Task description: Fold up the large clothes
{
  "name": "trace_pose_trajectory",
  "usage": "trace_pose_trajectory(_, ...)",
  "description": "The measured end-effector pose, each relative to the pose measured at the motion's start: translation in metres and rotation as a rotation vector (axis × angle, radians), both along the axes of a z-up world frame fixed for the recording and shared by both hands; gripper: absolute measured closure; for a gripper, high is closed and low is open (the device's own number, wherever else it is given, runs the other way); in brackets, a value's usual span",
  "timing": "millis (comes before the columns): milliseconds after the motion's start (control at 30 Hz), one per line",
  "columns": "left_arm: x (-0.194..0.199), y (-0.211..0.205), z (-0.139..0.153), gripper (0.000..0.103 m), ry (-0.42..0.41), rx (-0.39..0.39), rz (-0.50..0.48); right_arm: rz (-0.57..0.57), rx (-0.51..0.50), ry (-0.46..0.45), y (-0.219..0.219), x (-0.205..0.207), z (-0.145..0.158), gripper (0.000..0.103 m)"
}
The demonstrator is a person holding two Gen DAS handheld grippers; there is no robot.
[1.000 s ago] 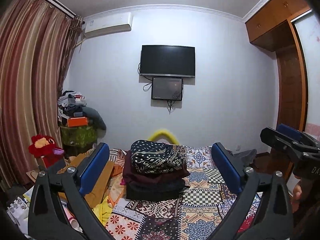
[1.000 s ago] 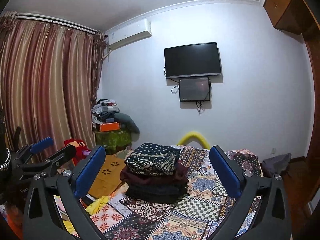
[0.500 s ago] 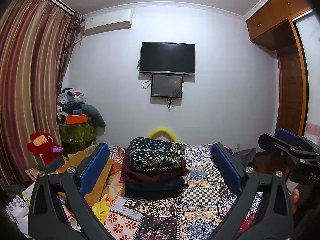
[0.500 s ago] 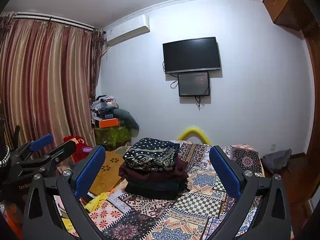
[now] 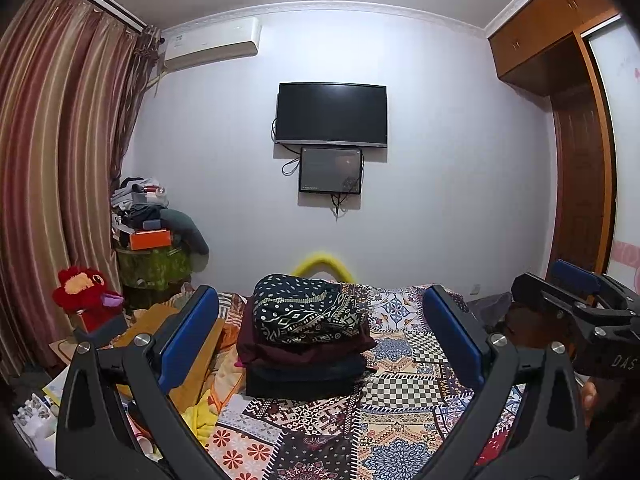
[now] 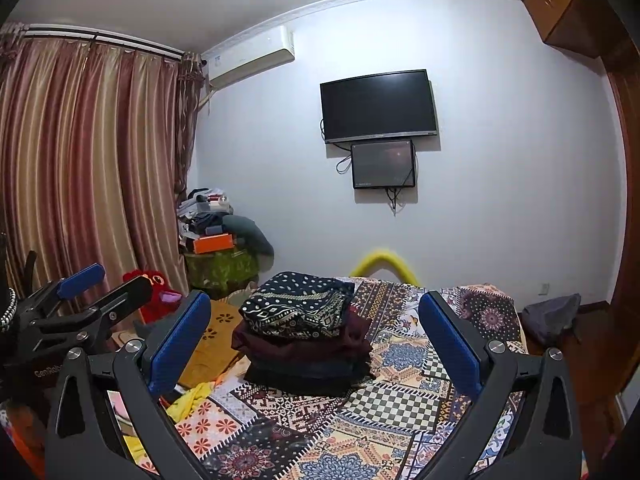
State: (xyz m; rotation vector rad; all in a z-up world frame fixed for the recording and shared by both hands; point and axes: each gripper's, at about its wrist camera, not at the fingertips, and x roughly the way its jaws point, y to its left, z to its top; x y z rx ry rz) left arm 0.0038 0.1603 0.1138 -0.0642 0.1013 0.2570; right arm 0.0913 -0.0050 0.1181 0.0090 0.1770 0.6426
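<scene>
1. Both tools are up in the air over the bed with the patchwork-patterned cover (image 5: 404, 364), pointing toward the far white wall.
2. The left black two-finger tool with blue pads (image 5: 320, 332) has its jaws spread wide and nothing between them. The right black two-finger tool with blue pads (image 6: 316, 332) is just as wide and also empty.
3. The task stuff: a neat stack of folded clothes (image 5: 304, 344) sits on the bed cover, roughly mid-bed and framed between the fingers in both views. Top piece is a dark folded garment with white dots and a diamond-pattern border (image 5: 300, 312), under it a maroon folded garment (image 5: 296, 350), and at the bottom a black folded garment (image 5: 300, 380).
4. Neither tool touches the stack; it lies well beyond the fingertips.
5. In the left wrist view the right tool pokes in at the right edge, and in the right wrist view the left tool shows at the left edge, so they're side by side.
6. Background: a black flat TV on the wall (image 5: 332, 114) with a smaller dark screen (image 5: 330, 170) just below it, a white air conditioner (image 5: 212, 42) up near the striped reddish curtains (image 5: 52, 152), and a red plush toy (image 5: 86, 294) left of the bed.
7. A crumpled yellow cloth (image 6: 190, 398) lies at the left edge of the bed, near the left finger.
</scene>
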Motion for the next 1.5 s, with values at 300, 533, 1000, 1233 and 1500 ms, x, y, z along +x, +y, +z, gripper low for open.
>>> trace_pose_trajectory(300, 0.003, 0.001, -0.001, 0.000, 0.008, -0.002, -0.004, -0.007, -0.006, 0.013, -0.001, 0.003, -0.002, 0.000)
trace_pose_trajectory(533, 0.006, 0.004, -0.002, 0.000, 0.017, -0.003, -0.008, -0.007, -0.006, 0.023, 0.000, 0.005, -0.002, 0.000)
trace_pose_trajectory(1000, 0.010, 0.009, -0.003, 0.000, 0.030, -0.016, -0.051, -0.011, -0.010, 0.018, 0.002, 0.004, 0.000, 0.000)
trace_pose_trajectory(1233, 0.010, 0.009, -0.005, 0.000, 0.028, -0.019, -0.055, -0.015, -0.017, 0.014, 0.003, 0.004, -0.001, 0.000)
trace_pose_trajectory(1500, 0.010, 0.010, -0.006, 0.000, 0.028, -0.026, -0.057, -0.017, -0.020, 0.017, 0.005, 0.005, 0.000, 0.000)
